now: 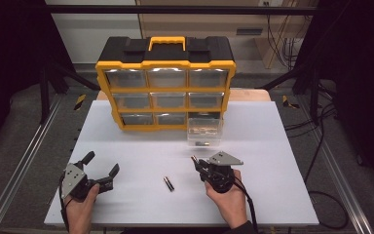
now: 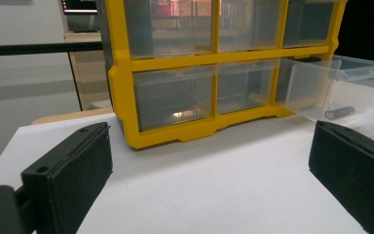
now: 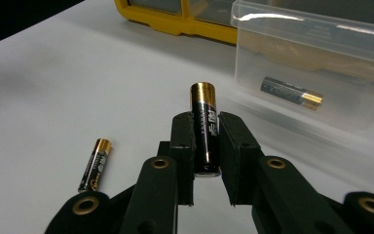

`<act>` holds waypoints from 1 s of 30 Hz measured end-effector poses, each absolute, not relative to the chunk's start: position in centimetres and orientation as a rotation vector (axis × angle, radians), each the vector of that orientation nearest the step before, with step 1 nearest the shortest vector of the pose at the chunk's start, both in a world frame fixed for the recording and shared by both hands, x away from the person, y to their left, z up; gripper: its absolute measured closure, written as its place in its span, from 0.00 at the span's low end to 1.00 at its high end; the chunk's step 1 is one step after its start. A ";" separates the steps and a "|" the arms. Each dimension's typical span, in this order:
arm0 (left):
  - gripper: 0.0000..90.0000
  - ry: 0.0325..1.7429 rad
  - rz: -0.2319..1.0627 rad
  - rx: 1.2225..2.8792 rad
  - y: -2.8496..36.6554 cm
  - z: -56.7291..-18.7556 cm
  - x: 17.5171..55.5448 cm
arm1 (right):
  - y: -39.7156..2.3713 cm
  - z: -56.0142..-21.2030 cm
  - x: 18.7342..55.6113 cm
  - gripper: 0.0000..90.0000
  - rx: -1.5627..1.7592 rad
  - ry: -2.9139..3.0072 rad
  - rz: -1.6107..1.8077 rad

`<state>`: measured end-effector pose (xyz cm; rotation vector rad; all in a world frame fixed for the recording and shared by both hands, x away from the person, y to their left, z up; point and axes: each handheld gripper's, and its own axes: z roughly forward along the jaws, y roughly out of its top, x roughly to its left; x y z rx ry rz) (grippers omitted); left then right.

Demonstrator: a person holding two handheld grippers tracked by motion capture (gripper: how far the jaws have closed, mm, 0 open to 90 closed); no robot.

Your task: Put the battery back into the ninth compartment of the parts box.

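Overhead, the right tool (image 1: 195, 162) carries a battery (image 1: 193, 159) just short of the pulled-out clear drawer (image 1: 204, 131), while a second battery (image 1: 168, 183) lies on the white bench (image 1: 126, 156); rushing could clip the drawer's front wall. From the left tool (image 2: 209, 161), jaws wide apart and empty, the drawer sticks out unsupported and might tip. Along the right tool's own jaws, clamped on the battery's lower half, that narrow hold could let it swivel or slip.

White board-topped table (image 1: 126, 161): yellow-framed drawer cabinet (image 1: 165, 87) stands at the far edge, one clear drawer (image 1: 204, 132) pulled out; a loose battery (image 1: 168, 184) lies near the front.
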<state>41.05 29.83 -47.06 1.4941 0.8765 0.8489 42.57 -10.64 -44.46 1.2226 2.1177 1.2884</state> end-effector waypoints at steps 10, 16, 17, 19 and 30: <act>0.02 0.879 0.854 1.497 30.0 -47.1 41.1 | -11.9 -42.7 44.6 0.85 1.211 2.128 1.257; 0.02 0.878 0.854 1.499 30.0 -47.1 41.2 | -13.0 -40.4 46.1 0.85 1.188 2.132 1.255; 0.02 0.878 0.854 1.499 30.0 -47.1 41.2 | -13.0 -40.4 46.1 0.85 1.188 2.132 1.255; 0.02 0.877 0.852 1.497 29.9 -47.1 41.2 | -13.4 -39.3 46.7 0.85 1.174 2.138 1.247; 0.02 0.877 0.846 1.493 30.1 -47.1 41.3 | -14.1 -36.1 48.3 0.85 1.130 2.154 1.206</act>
